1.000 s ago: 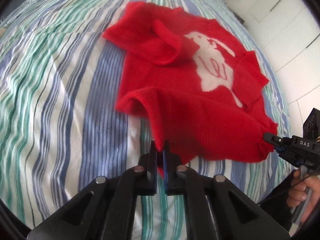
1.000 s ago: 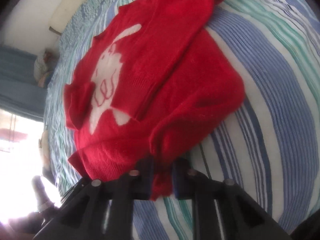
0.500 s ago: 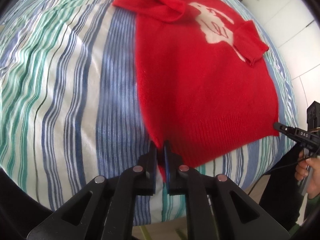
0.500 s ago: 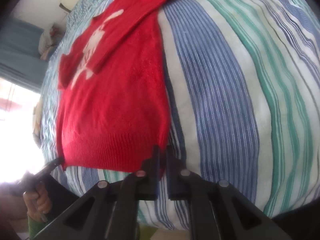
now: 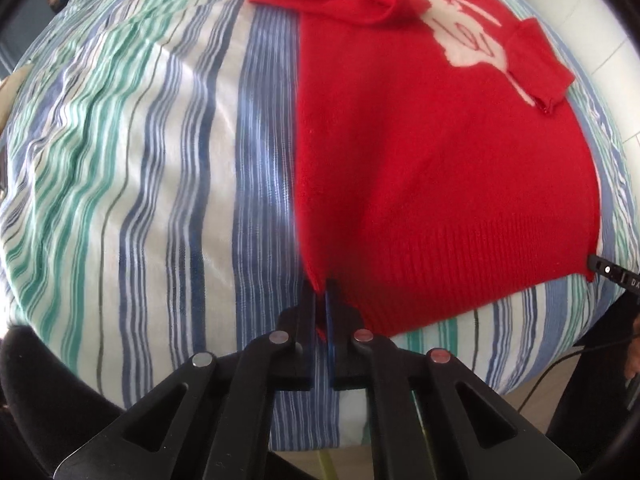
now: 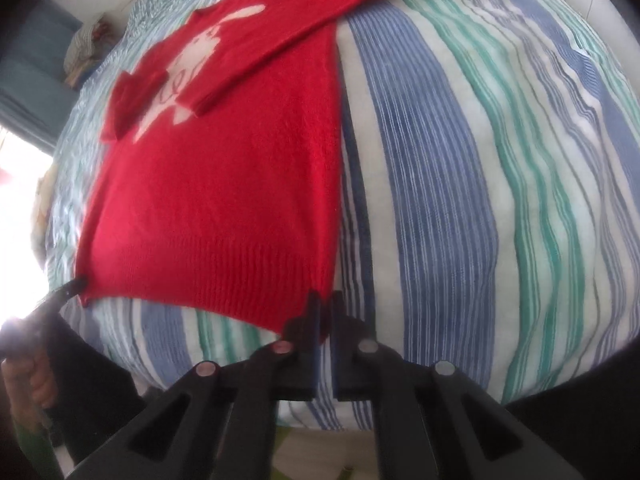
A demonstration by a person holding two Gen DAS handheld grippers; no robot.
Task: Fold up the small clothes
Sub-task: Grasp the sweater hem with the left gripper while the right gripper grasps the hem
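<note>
Red sweater (image 5: 440, 168) lies flat on the bed (image 5: 160, 160), sleeves folded in, both grippers' jaws clamped on hem corners at 6 o'clock; body fold remains.

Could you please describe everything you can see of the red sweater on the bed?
The red knitted sweater with a white animal motif lies flat, front up, on the blue, green and white striped bedcover. Both sleeves are folded in across the chest, and its ribbed hem faces the cameras. The left gripper pinches one hem corner and the right gripper the other.
</note>
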